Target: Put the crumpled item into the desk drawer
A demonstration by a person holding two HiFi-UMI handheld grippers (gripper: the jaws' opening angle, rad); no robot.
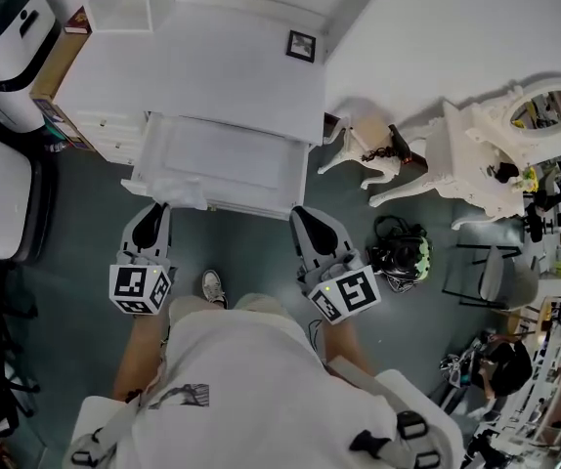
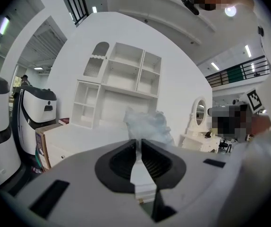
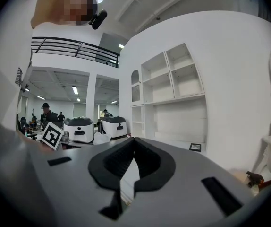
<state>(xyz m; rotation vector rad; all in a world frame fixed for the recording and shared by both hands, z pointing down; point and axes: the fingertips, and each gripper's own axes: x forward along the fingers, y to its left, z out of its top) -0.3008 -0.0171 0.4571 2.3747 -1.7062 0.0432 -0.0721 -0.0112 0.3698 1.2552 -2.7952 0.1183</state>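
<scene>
The crumpled item [image 2: 146, 123], a pale and thin wad, sticks out just beyond the tips of the left gripper [image 2: 139, 143], whose jaws are pinched on its edge. The right gripper [image 3: 133, 143] has its jaws together on nothing. Beyond them the drawer [image 1: 261, 201] of the white desk [image 1: 241, 76] is already pulled open. The item seems to hang at the drawer's front left corner. I judge that it remains to carry it over the inside and release it.
</scene>
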